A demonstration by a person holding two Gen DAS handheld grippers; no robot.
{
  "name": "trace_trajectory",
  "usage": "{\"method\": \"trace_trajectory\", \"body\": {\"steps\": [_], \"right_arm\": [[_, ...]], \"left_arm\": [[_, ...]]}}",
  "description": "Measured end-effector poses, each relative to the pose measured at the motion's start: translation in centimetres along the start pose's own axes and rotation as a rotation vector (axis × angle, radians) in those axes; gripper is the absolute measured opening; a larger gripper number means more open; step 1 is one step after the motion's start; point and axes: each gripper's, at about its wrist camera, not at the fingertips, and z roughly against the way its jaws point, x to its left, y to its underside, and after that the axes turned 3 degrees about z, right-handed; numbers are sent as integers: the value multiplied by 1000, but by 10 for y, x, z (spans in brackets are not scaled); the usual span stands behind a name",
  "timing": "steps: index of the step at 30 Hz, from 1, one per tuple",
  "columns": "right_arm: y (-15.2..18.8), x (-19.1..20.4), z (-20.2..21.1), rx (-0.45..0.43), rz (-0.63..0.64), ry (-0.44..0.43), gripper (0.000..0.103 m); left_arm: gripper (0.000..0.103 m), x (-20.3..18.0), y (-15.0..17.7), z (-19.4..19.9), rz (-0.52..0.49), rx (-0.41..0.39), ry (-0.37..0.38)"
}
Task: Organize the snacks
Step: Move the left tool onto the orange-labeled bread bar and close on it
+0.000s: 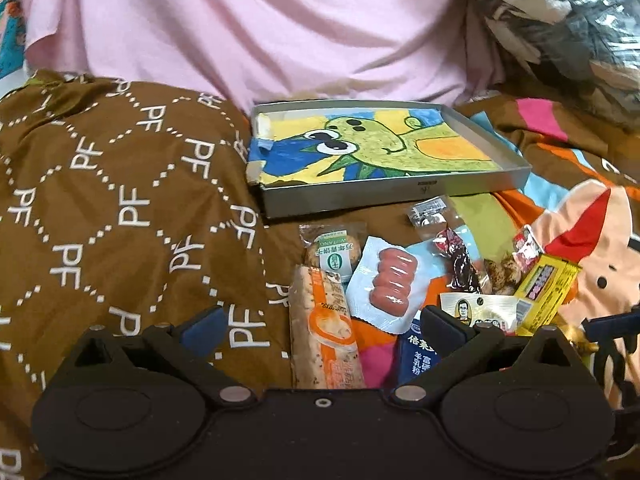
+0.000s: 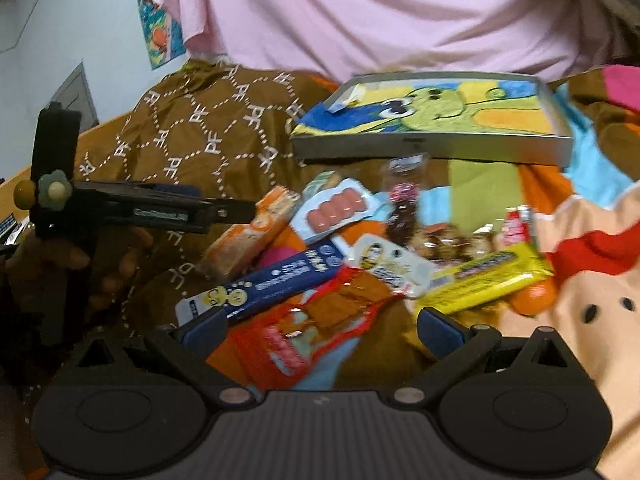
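Snacks heaped before the tray

Snack packets (image 1: pixel 394 280) lie piled on the bedspread (image 1: pixel 120 200), just near of the shallow tray (image 1: pixel 400 196). Left gripper (image 1: pixel 320 322) and right gripper (image 2: pixel 320 324) hover over them, jaws spread, holding nothing.

Your left claw (image 1: pixel 322 322) stands open over the orange snack bar (image 1: pixel 326 328); the grey tray (image 1: pixel 384 196) lies beyond the pile.
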Motion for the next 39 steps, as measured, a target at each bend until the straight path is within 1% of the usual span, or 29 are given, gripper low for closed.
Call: {"method": "trace_trajectory", "body": {"steps": [3, 5, 10, 14, 19, 21, 23, 25, 27, 30, 33, 35, 37, 38, 39], "right_arm": [[-3, 9, -16, 32, 6, -27, 103], [-6, 12, -26, 62, -6, -60, 103], [-10, 22, -46, 99, -7, -96, 103], [-12, 29, -54, 112, 2, -131, 103], [-13, 36, -62, 126, 4, -176, 103], [-14, 38, -66, 137, -14, -195, 103], [-14, 39, -71, 146, -32, -207, 103], [-16, 41, -75, 151, -50, -211, 102], [-17, 41, -79, 154, -79, -212, 100], [-18, 37, -85, 173, -131, -194, 95], [-18, 30, -90, 175, -195, -159, 88], [-20, 29, -93, 176, -219, -125, 81], [-21, 29, -97, 185, -247, -114, 77], [-20, 28, -99, 192, -262, -109, 72], [-20, 27, -100, 193, -274, -105, 69]], "left_arm": [[102, -3, -1, -6, -47, -6, 10], [102, -4, -3, -11, -56, 1, 29], [102, 7, -3, -24, 17, 61, 82], [101, 13, -2, -32, 54, 98, 106], [92, 13, -1, -39, 52, 146, 99], [90, 10, 0, -41, 23, 167, 85], [79, 4, 1, -44, -31, 192, 54], [77, 0, 3, -47, -71, 207, 25], [74, 0, 5, -48, -80, 210, 20], [64, 3, 5, -47, -74, 207, 10], [57, 10, 4, -46, -37, 202, 22], [50, 11, 3, -46, -16, 201, 37], [48, 11, 3, -45, -10, 199, 47], [47, 10, 4, -44, -13, 197, 48], [47, 10, 5, -44, -19, 196, 52]]}}
